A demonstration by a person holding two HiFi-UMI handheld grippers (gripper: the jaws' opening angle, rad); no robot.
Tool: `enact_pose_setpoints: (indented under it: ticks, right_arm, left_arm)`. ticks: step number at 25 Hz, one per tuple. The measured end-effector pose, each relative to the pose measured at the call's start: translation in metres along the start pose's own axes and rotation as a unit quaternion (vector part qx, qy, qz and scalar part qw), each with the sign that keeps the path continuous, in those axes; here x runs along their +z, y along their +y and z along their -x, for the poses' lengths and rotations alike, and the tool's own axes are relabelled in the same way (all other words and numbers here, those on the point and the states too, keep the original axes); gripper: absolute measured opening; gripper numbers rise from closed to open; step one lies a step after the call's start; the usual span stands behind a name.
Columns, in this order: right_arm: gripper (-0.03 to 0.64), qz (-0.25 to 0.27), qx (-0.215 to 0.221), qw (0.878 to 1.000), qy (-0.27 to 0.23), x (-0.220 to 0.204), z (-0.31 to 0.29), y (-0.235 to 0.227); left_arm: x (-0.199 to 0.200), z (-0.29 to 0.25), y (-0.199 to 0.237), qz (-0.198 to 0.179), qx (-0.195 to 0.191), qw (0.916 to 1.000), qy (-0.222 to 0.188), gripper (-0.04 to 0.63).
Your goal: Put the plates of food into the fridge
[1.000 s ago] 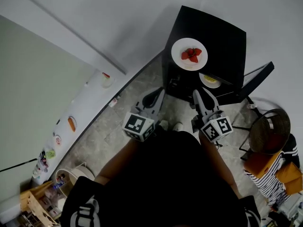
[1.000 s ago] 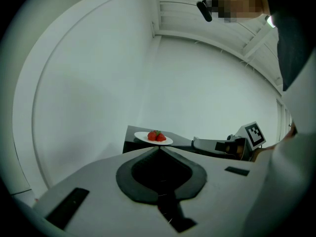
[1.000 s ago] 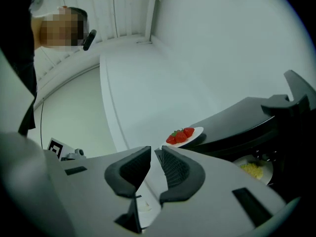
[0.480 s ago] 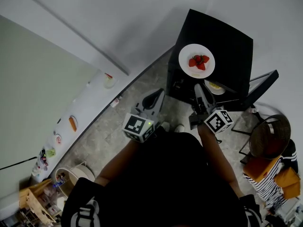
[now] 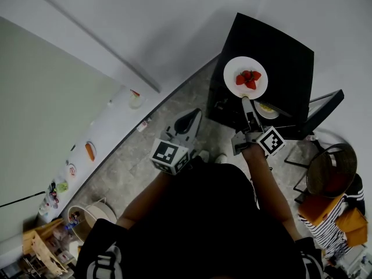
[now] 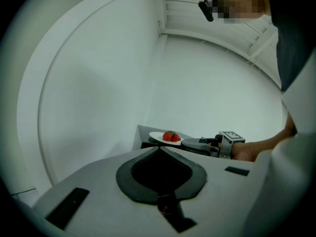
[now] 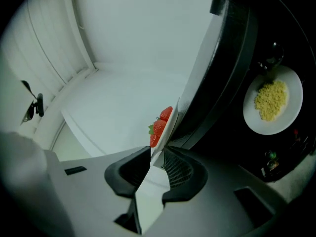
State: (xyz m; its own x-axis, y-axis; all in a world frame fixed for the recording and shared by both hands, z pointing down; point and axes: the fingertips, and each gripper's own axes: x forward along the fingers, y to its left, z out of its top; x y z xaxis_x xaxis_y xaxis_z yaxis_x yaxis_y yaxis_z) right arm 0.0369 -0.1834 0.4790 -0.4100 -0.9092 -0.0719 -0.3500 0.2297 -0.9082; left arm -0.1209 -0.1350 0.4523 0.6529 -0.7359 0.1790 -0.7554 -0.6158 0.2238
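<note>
From the head view, the right claw (image 5: 246, 99) reached out level to the near rim of the strawberry plate (image 5: 235, 68), which sat just ahead of its tips on the black table (image 5: 285, 45). A plate of yellow food (image 5: 268, 115) lay just beside the claw's shaft on a lower shelf. The left claw (image 5: 195, 115) hung back and well apart from both plates, probably kept free for the fridge door. In the left gripper view, the left claw (image 6: 159, 149) had its jaws together with nothing between them. The strawberry plate (image 6: 158, 136) showed beyond its tips, with the right claw (image 6: 190, 143) at the plate's edge. In the right gripper view, the right claw (image 7: 157, 154) was rolled onto its side so its jaws straddled the thin rim. The pads were clamped on the strawberry plate (image 7: 170, 127), one on each face, and the strawberries (image 7: 160, 125) sat just past the tips. That edge grip looked chosen to lift the plate flat without touching the fruit. The plate of yellow food (image 7: 291, 90) lay off to one side, untouched.
</note>
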Motion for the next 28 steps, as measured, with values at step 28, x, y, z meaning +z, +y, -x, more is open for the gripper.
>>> enact_pose_setpoints:
  ticks: [28]
  right_arm:
    - [0.037, -0.193, 0.012, 0.981, -0.012, -0.003, 0.029, 0.000]
  left_arm:
    - [-0.011, 0.010, -0.024, 0.014, -0.002, 0.9999, -0.005, 0.023]
